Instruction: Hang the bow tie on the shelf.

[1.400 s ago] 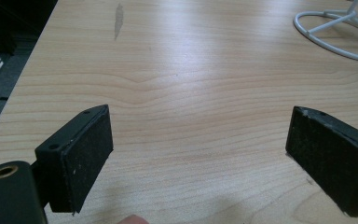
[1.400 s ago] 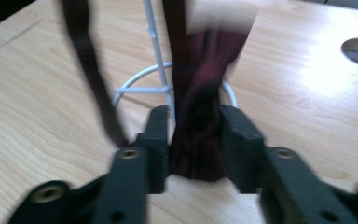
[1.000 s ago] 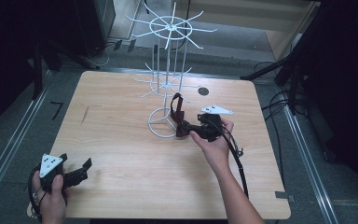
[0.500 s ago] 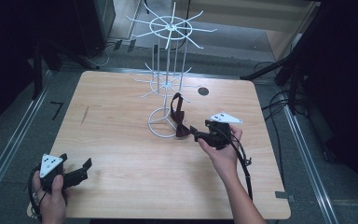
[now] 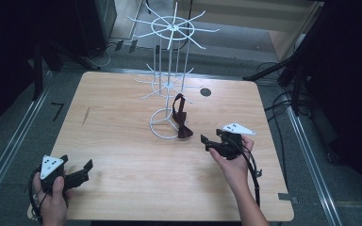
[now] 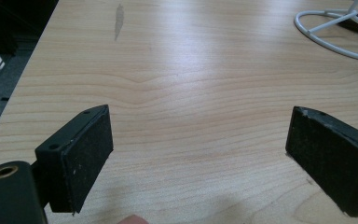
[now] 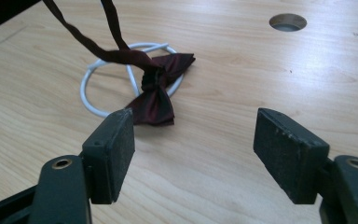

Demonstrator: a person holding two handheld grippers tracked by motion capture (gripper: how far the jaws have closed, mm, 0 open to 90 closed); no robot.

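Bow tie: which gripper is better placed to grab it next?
Right. The right gripper sits open just beside the bow tie at the rack base, fingers facing it. The left gripper is at the near-left corner, far off.

A light wooden table (image 5: 122,155) stood on a grey floor (image 5: 23,117). A round cable hole (image 5: 205,92) sat near the table's far edge, right of centre, and a short grey streak (image 5: 85,116) marked the wood towards its left side. Metal rails ran along the floor on the left (image 5: 9,155) and on the right (image 5: 306,150) of the table. A black angled mark (image 5: 57,110) lay on the floor just beside the left edge. Black cables (image 5: 283,101) trailed off the far right corner. Pale wooden furniture (image 5: 245,19) stood beyond the table.
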